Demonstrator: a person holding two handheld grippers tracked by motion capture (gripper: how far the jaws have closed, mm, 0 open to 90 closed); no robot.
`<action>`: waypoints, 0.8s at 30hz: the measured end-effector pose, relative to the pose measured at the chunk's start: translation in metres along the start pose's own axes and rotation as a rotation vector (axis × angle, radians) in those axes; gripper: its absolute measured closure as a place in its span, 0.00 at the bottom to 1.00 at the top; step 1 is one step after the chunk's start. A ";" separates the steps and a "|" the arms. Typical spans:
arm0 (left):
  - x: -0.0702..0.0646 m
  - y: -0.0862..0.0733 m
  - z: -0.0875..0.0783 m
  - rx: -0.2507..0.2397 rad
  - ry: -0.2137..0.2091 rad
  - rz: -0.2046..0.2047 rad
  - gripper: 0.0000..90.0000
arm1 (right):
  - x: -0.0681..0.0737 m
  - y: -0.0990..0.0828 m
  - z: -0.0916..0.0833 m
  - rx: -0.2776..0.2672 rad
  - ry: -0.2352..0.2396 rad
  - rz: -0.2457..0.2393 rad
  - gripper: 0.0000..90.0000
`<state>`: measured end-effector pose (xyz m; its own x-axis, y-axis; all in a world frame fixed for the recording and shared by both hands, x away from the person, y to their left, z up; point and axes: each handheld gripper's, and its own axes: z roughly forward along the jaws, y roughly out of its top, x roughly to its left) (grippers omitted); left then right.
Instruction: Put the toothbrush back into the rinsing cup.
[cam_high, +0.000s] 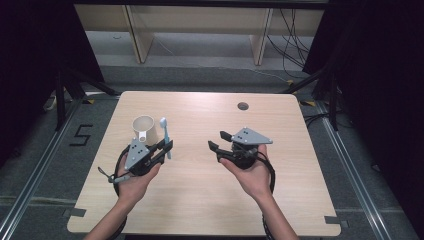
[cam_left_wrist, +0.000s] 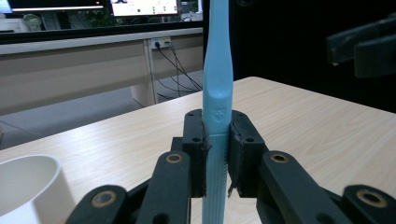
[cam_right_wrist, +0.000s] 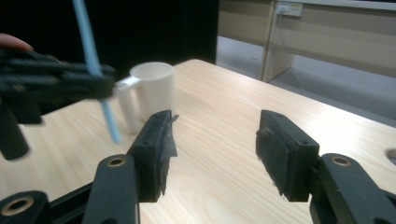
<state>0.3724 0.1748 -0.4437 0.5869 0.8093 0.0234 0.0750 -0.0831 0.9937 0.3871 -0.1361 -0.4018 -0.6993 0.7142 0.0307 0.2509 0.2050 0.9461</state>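
A light blue toothbrush (cam_high: 164, 132) stands upright, pinched by its handle (cam_left_wrist: 217, 70) in my left gripper (cam_high: 167, 147), which is shut on it above the table. A white mug (cam_high: 144, 128) stands upright just behind and left of that gripper, and its rim shows in the left gripper view (cam_left_wrist: 28, 186). My right gripper (cam_high: 219, 140) is held over the middle of the table, pointing left, open with nothing between its pads (cam_right_wrist: 154, 149). From the right gripper view the toothbrush (cam_right_wrist: 93, 60), left gripper (cam_right_wrist: 56, 84) and mug (cam_right_wrist: 149, 93) lie ahead to the left.
The light wooden table (cam_high: 200, 190) has a round cable hole (cam_high: 243, 106) near its far edge. Wooden furniture legs and cables stand on the floor beyond the table. Dark curtains and stand legs flank both sides.
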 end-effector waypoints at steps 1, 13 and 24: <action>0.002 0.000 -0.002 0.002 0.006 0.000 0.87 | -0.004 -0.003 -0.001 -0.014 0.004 -0.002 0.52; 0.021 0.001 -0.015 -0.021 0.064 -0.016 0.87 | -0.030 -0.055 -0.022 0.029 -0.090 0.075 0.54; 0.026 0.001 -0.022 -0.032 0.093 -0.021 0.87 | -0.039 -0.089 -0.036 0.044 -0.173 0.137 0.54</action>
<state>0.3699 0.2081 -0.4401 0.5076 0.8615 0.0112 0.0595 -0.0481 0.9971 0.3675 -0.2061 -0.4758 -0.5324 0.8408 0.0981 0.3669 0.1247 0.9218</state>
